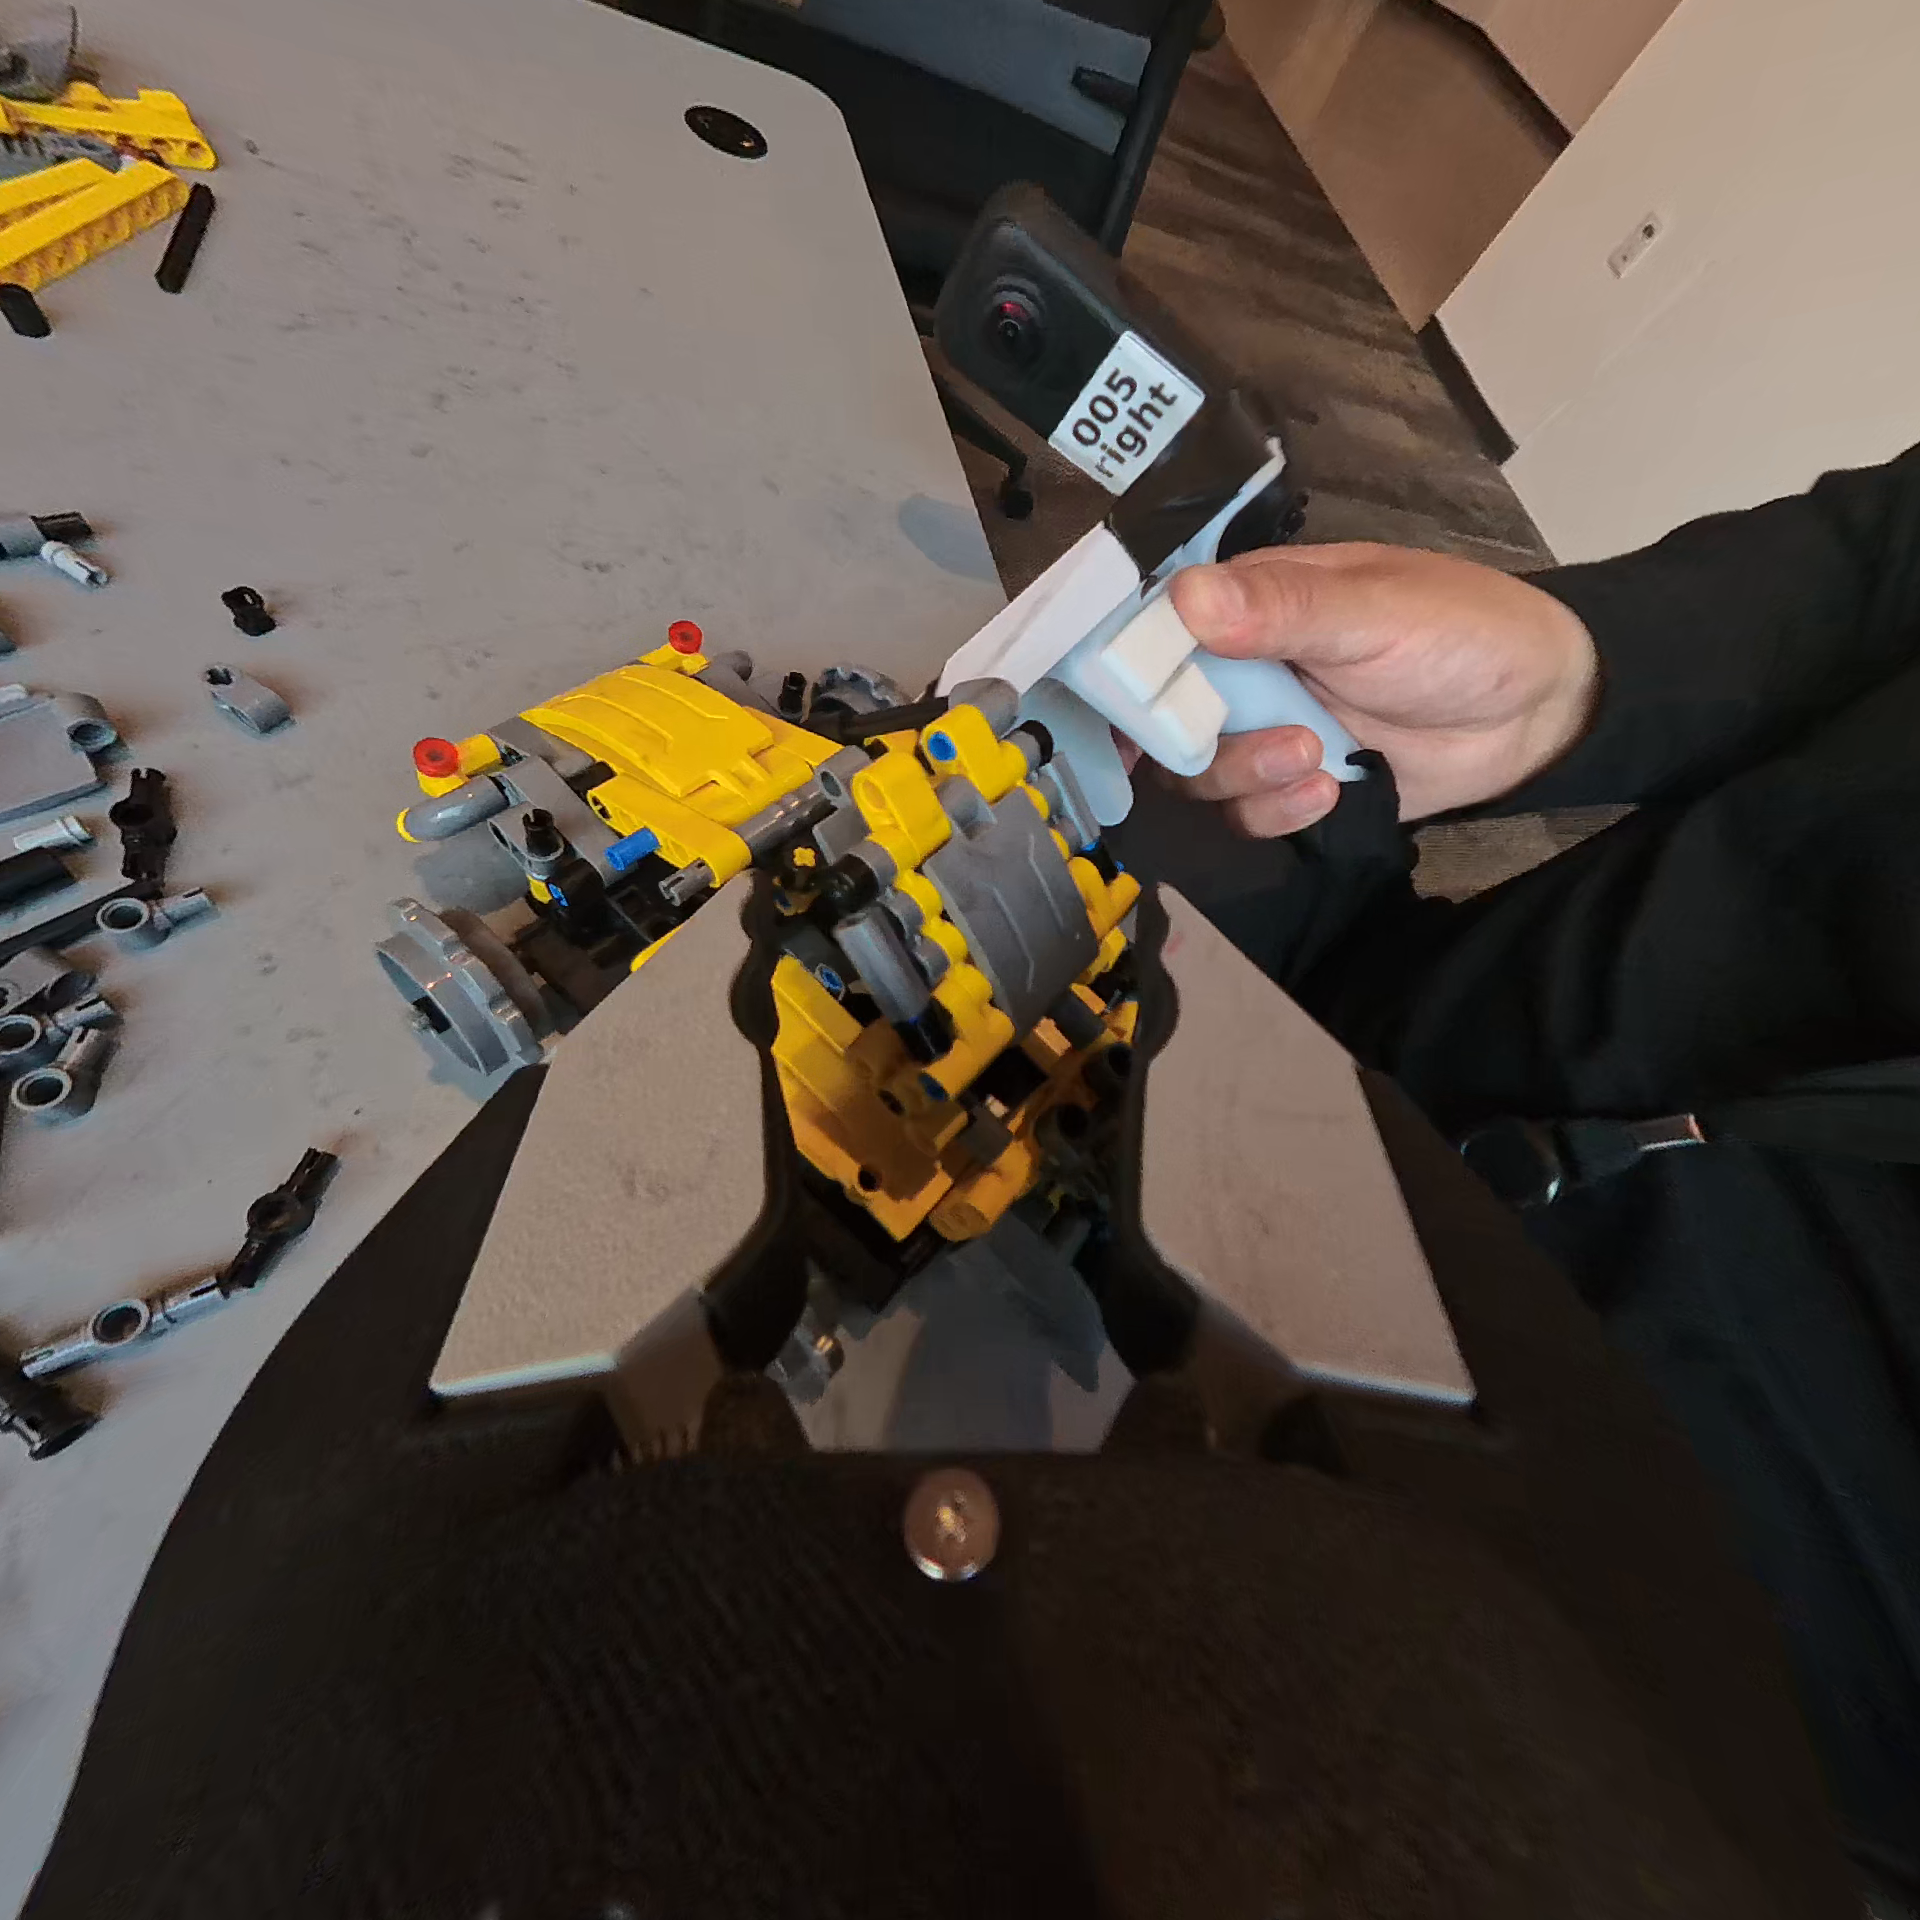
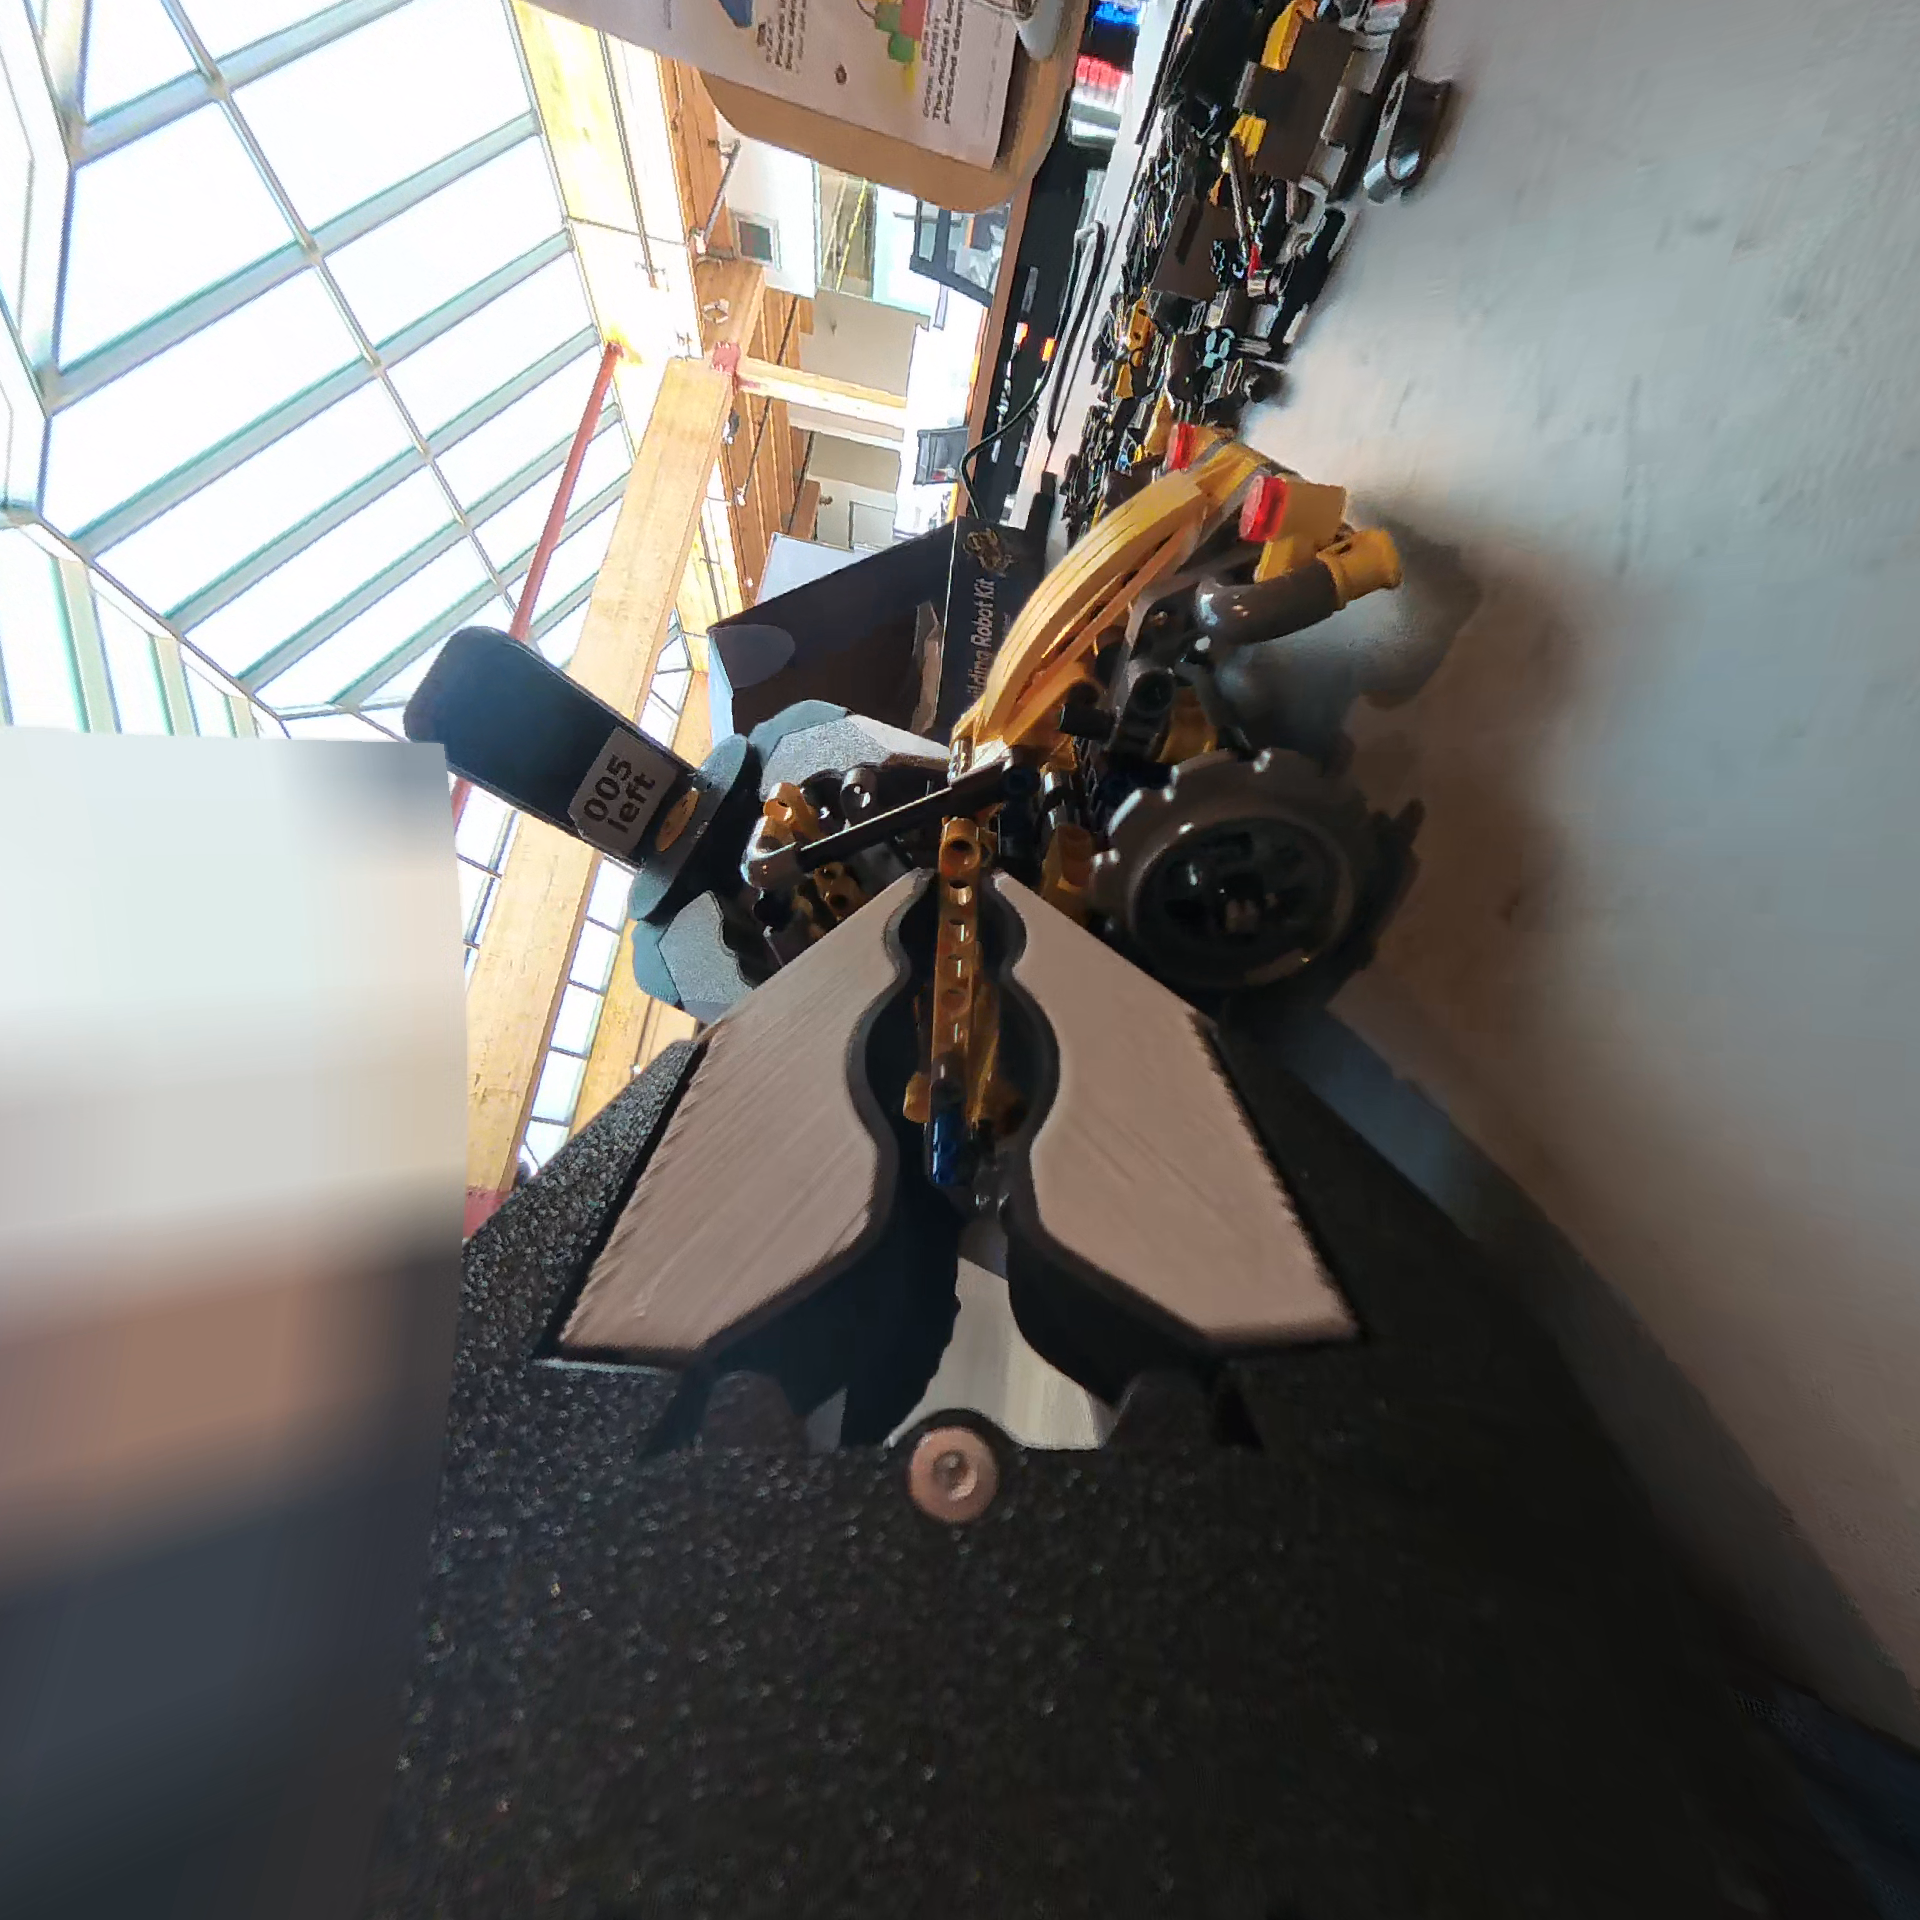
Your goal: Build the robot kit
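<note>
A yellow and grey toy brick vehicle (image 1: 727,769) lies partly on the grey table (image 1: 520,416), near its right edge. My left gripper (image 1: 945,914) is shut on the front part of the vehicle, which fills the gap between the fingers. My right gripper (image 2: 958,883) is shut on a thin yellow beam with holes (image 2: 954,987); the beam's far end meets the vehicle (image 2: 1143,644) beside its grey wheel (image 2: 1236,883). A blue pin (image 2: 951,1153) sits at the beam's near end. In the left wrist view the right gripper (image 1: 997,717), held by a hand (image 1: 1382,665), touches the vehicle's far side.
Loose grey connectors (image 1: 62,1049), black pins (image 1: 275,1210) and yellow beams (image 1: 83,177) lie along the table's left side. A cardboard box (image 1: 1403,156) stands on the floor beyond the table edge. A heap of parts (image 2: 1226,260) and a dark box (image 2: 862,644) lie behind the vehicle. The grippers are tip to tip, or close to it.
</note>
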Tool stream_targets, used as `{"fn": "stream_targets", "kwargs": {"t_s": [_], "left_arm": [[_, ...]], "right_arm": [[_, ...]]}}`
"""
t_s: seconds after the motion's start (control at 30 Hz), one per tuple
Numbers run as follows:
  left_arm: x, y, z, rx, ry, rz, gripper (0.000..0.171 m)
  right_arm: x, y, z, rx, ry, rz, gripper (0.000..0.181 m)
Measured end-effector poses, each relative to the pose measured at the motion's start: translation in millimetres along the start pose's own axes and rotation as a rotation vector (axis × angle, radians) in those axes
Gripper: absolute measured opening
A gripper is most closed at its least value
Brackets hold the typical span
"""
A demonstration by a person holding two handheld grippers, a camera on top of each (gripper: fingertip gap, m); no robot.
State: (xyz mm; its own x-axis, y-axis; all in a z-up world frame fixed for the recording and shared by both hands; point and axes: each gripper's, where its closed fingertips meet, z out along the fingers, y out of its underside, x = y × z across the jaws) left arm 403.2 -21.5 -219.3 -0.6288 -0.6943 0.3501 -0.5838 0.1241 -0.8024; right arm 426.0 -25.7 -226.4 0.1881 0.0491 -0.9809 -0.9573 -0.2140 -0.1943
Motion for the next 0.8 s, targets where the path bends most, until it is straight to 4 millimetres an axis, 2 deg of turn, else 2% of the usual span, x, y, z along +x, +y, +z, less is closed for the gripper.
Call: {"fn": "stream_targets", "kwargs": {"t_s": [0.33, 0.57, 0.67, 0.8], "left_arm": [[1, 0, 1, -0.001, -0.011, 0.008, 0.062], [-6, -2, 4, 0.026, -0.059, 0.000, 0.062], [-6, -4, 3, 0.055, -0.027, -0.039, 0.058], [-8, -4, -1, 0.096, 0.009, -0.069, 0.058]], "right_arm": [[0, -2, 0, -0.199, 0.049, -0.006, 0.006], [2, -11, 5, -0.100, 0.060, -0.035, 0.005], [3, -17, 5, -0.022, 0.029, 0.023, 0.004], [3, -14, 6, -0.071, 0.077, -0.066, 0.006]]}}
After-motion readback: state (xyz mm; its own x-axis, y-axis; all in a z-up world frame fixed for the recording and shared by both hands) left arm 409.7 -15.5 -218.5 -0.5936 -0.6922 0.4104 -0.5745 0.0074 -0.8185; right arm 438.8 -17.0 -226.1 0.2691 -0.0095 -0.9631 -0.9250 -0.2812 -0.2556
